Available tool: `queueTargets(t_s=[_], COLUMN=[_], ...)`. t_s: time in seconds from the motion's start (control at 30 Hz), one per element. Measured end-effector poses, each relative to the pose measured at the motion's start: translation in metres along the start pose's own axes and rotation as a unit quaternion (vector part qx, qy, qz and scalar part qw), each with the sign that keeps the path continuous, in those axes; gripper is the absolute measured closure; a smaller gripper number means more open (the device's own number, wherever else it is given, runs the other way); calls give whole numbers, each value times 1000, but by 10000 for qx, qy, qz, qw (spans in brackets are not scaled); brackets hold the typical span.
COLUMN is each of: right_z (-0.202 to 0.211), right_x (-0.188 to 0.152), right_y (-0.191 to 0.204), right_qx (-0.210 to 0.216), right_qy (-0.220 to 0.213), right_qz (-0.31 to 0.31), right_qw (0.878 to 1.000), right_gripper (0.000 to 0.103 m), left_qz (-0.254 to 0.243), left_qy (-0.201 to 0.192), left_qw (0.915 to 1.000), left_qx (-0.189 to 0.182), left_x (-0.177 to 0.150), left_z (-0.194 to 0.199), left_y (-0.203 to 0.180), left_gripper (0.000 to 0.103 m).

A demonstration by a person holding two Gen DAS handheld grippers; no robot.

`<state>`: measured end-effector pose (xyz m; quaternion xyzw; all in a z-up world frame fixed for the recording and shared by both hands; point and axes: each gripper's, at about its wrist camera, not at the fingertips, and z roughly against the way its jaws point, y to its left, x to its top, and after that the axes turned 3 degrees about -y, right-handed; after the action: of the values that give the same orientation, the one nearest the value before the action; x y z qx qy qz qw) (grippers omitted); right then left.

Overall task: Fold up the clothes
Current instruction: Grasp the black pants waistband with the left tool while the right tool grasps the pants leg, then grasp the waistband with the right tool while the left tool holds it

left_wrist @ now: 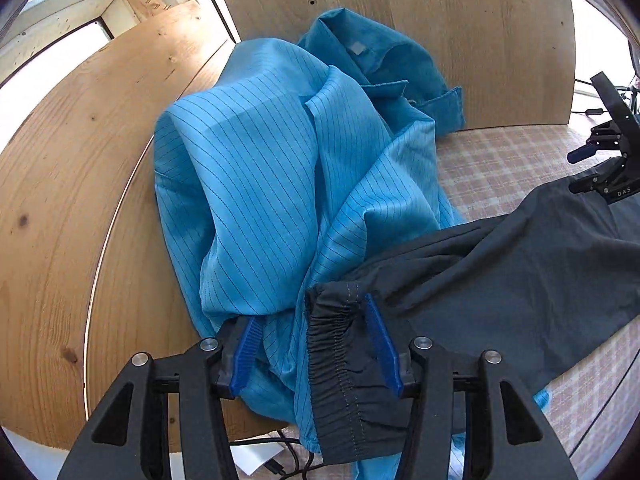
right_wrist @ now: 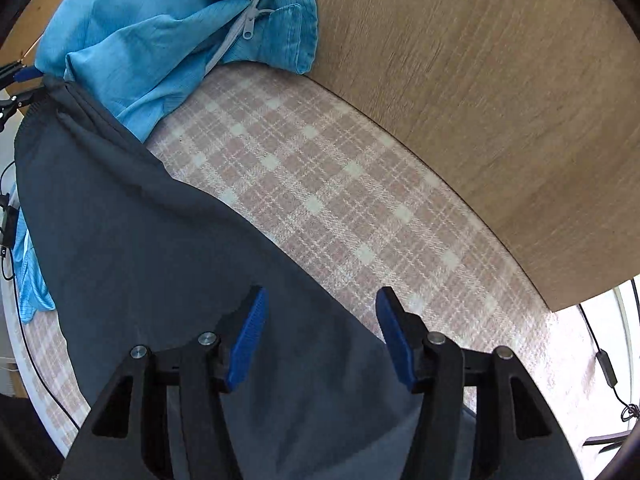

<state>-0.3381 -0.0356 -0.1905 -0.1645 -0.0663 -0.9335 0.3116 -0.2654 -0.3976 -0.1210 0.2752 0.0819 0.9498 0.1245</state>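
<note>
Left wrist view: the left gripper (left_wrist: 316,344) has its jaws spread wide, with the elastic waistband (left_wrist: 332,356) of the dark grey trousers (left_wrist: 500,272) lying between the blue pads (left_wrist: 244,356). The right-hand pad touches the grey cloth; the left-hand pad sits against the light blue striped garment (left_wrist: 256,184), which is heaped just behind and to the left. A darker blue shirt (left_wrist: 384,64) lies crumpled at the far side, against a wooden board (left_wrist: 480,32). The trousers stretch away to the right over a pink checked cloth (left_wrist: 492,164), and the right gripper (left_wrist: 596,168) shows at the far right, over the other end of the grey cloth.

Right wrist view: the right gripper (right_wrist: 320,332) also has its jaws wide apart, closed on nothing. The trousers (right_wrist: 140,240) pass under the left-hand pad, their edge running between the pads; the right-hand pad is over the checked cloth (right_wrist: 320,184). The light blue garment (right_wrist: 160,40), with a white zip (right_wrist: 244,28), is bunched at the far left.
</note>
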Motion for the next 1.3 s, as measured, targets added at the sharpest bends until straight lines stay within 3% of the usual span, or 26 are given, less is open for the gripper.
queueTargets(t_s=[0.1, 0.23, 0.3, 0.33, 0.37, 0.53, 0.67, 0.73, 0.83, 0.93, 0.97, 1.07, 1.17, 1.23, 1.3], right_z=[-11, -15, -11, -9, -5, 7, 11, 9, 6, 32, 43, 71, 76, 74, 68], right_x=[-1, -9, -14, -17, -20, -37, -49, -48, -40, -32, -28, -7, 26, 40, 53], right_y=[-6, -8, -12, -14, -16, -18, -26, -31, -36, -29, -24, 11, 81, 129, 177], right_qx=[198, 317, 376, 410, 475, 565, 240, -38, -384, -288, -224, 489, 1176, 1578, 1850], right_qy=[80, 45, 12, -1, 18, 155, 268, 295, 416, 131, -35, -533, -770, -939, -989], right_qz=[219, 556, 588, 601, 586, 753, 859, 826, 712, 815, 804, 718, 826, 885, 1067], right_qw=[9995, 9979, 9976, 9974, 9971, 9954, 9957, 9961, 9959, 9962, 9965, 9948, 9866, 9790, 9719], right_gripper=[47, 47, 68, 94, 98, 99, 100, 99, 80, 75, 75, 75, 75, 75, 67], left_qz=[-88, -102, -72, -50, -36, 0, 83, 2, 217, 469, 514, 874, 1229, 1205, 1168], left_qy=[28, 83, 72, 71, 70, 47, -47, 17, 195, -31, -67, -123, -124, -51, 47], left_qw=[9999, 9999, 9999, 10000, 10000, 10000, 9997, 10000, 9996, 9988, 9986, 9959, 9914, 9919, 9924], left_qx=[-120, -62, -16, -17, -5, 64, -217, -93, -27, -116, -91, -185, -431, -386, -387], left_x=[1, -4, -4, -5, -5, -4, -3, 0, 3, -6, -12, -34, -61, -78, -93], left_z=[-7, -6, -5, -3, -3, 3, 6, -4, -15, 10, 19, 41, 50, 49, 49], left_y=[-3, -6, -6, -5, -5, -6, -6, -8, 1, 18, 23, 36, 37, 27, 17], left_gripper=[77, 81, 83, 83, 84, 85, 85, 80, 75, 63, 61, 60, 60, 60, 60])
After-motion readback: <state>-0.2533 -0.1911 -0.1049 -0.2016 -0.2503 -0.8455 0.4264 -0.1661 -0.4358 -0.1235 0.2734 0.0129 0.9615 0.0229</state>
